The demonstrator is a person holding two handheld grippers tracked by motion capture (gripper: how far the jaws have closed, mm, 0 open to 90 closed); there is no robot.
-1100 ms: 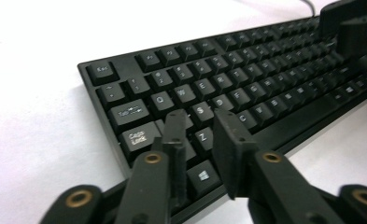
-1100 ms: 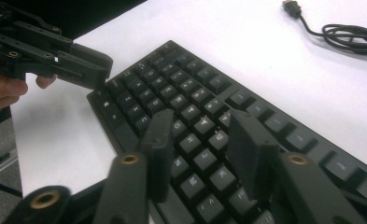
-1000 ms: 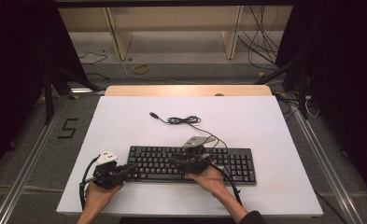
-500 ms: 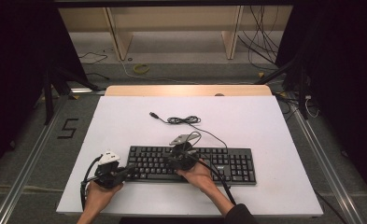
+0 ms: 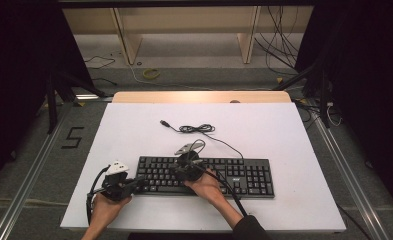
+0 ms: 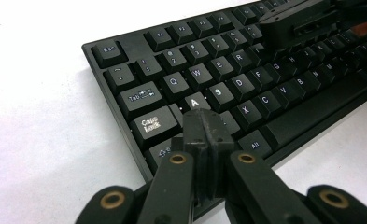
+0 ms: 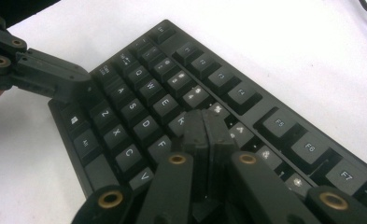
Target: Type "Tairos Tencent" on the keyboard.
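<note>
Moved: your right gripper (image 5: 186, 167) has slid leftward along the keyboard (image 5: 244, 176); left gripper (image 5: 129, 184) unchanged.
Item: keyboard, flat beneath both fingertips. Rigid, light, liable to skid; keys yield.
Fingers: both pairs closed, empty.
Hold: grip the long edges.

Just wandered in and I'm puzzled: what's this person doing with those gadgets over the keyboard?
A person holds a black two-jaw claw in each hand and uses them on a black full-size computer keyboard lying on a white table. Both have their jaws pressed together, like fingertips for poking keys. The left claw has its tip at the keyboard's left end, near the A key; the right claw sits over the upper letter rows. The keyboard's black cable lies loose, unplugged, behind it.
</note>
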